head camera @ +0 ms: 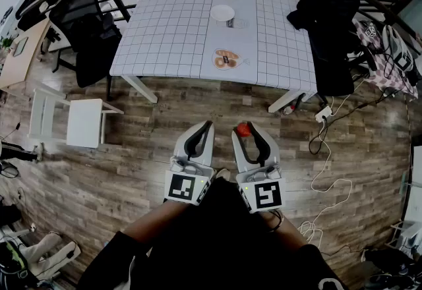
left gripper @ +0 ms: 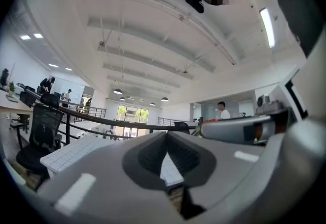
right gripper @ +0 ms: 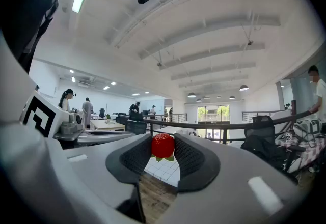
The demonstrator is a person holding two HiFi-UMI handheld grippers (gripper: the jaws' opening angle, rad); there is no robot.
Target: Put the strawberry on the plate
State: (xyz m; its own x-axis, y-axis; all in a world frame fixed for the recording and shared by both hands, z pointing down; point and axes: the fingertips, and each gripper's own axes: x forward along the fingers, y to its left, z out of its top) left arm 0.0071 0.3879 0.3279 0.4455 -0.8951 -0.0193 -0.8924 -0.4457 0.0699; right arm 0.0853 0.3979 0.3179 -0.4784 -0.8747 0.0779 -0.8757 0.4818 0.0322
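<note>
A wooden floor is spreading under everything, and a table with a white checked cloth is standing on it at the far side. A black chair is sitting at the table's left end and another black chair at its right. The person is holding both grippers level over the floor, side by side, well short of the table.

The left gripper is keeping its jaws pressed together at the tips with nothing between them. The right gripper is pinching the strawberry between its ribbed pads.

The plate is lying near the table's front edge, carrying some brown pieces, well apart from the strawberry. A white round dish is sitting farther back.
</note>
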